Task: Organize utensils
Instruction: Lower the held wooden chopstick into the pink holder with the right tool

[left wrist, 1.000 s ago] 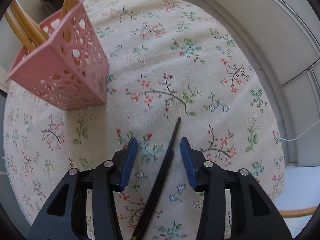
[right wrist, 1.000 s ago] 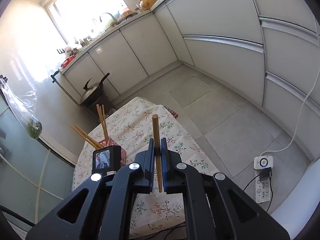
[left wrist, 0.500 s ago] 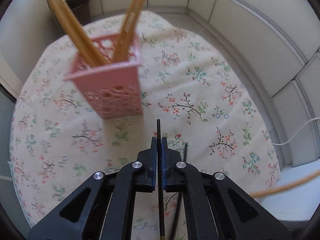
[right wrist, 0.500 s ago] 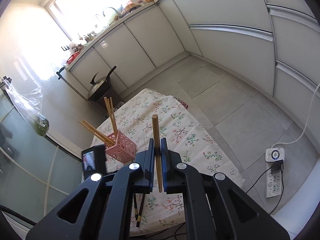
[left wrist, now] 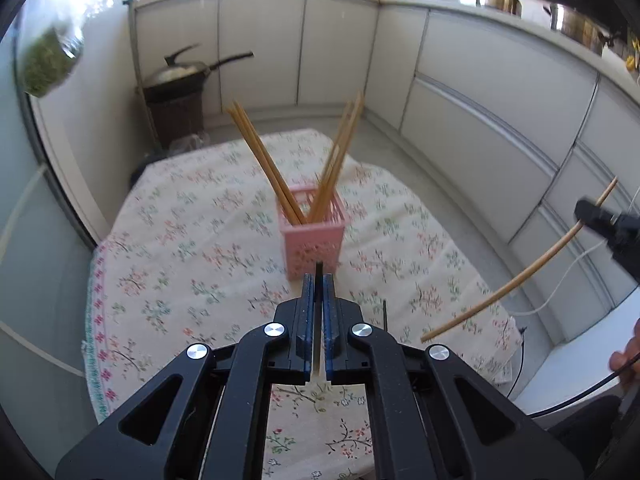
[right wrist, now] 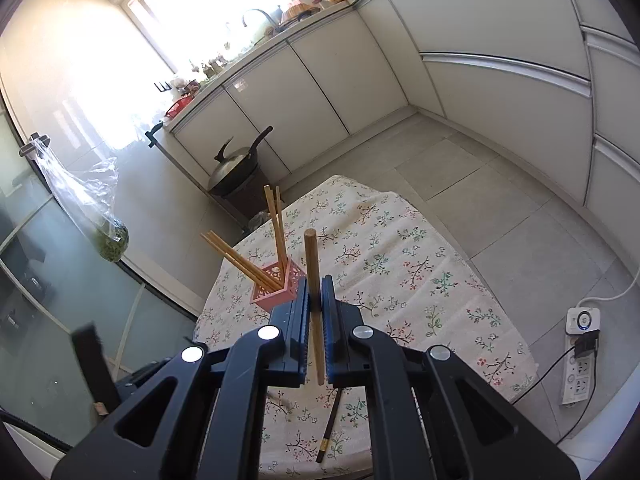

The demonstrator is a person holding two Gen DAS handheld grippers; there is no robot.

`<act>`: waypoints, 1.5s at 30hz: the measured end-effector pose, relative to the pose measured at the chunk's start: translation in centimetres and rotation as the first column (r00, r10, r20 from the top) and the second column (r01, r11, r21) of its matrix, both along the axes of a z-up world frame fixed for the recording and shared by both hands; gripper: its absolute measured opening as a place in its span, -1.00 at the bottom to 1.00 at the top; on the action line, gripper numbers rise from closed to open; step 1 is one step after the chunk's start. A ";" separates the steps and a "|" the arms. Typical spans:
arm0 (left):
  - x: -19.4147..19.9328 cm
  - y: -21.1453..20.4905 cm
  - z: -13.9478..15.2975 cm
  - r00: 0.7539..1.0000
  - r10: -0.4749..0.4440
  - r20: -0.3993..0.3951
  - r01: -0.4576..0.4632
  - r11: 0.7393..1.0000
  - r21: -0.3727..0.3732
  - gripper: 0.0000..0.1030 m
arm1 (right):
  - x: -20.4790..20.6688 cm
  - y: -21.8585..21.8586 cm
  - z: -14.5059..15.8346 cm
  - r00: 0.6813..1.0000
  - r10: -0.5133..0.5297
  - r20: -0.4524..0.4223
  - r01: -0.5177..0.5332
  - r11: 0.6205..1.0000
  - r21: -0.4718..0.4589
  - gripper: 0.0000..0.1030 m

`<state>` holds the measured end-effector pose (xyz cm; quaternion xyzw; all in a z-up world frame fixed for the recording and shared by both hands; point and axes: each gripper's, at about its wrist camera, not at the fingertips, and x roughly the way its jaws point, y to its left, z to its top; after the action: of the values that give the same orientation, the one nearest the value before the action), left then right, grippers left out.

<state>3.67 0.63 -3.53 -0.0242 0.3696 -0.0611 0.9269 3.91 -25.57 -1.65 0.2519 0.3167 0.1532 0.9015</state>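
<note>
The black chopstick (left wrist: 319, 270) is pinched between the jaws of the left gripper (left wrist: 316, 300), with its tip pointing at the pink holder (left wrist: 312, 240) that stands on the surface (left wrist: 180, 240) with the flowered cloth. I think it is held along the fingers so that it can be aimed at the open top of the holder, where several wooden chopsticks (left wrist: 264, 160) already lean outward in two groups. The right gripper (right wrist: 316, 308) has its jaws pressed on a wooden chopstick (right wrist: 312, 276), gripped near the middle, probably waiting for its turn.

The right wrist view shows a second black chopstick (right wrist: 330, 424) lying on the cloth near the front edge; in the left wrist view only its thin tip (left wrist: 385, 312) is seen. The left wrist view shows the whole length of the wooden chopstick (left wrist: 520, 272) in the air, well apart from the holder.
</note>
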 end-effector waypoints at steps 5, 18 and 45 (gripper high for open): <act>-0.3 1.9 4.7 0.991 0.036 0.132 -0.029 0.998 -0.054 -0.93 | 0.6 0.2 -0.1 1.000 -0.007 -0.016 0.007 1.000 0.006 -0.88; 4.4 3.1 12.8 0.954 0.063 0.292 -0.017 0.987 -0.158 -0.93 | 2.8 0.9 -1.1 0.998 -0.004 -0.058 0.004 1.000 0.011 -0.88; 4.9 9.1 12.2 0.920 0.301 0.250 -0.243 0.941 -0.236 -0.73 | 8.7 6.4 9.5 0.993 -0.039 0.112 0.043 0.999 -0.028 -0.88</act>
<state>8.61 9.73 8.68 -0.1598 0.2185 0.0291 0.9622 12.58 -19.17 7.87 0.2357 0.2630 0.1435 0.9245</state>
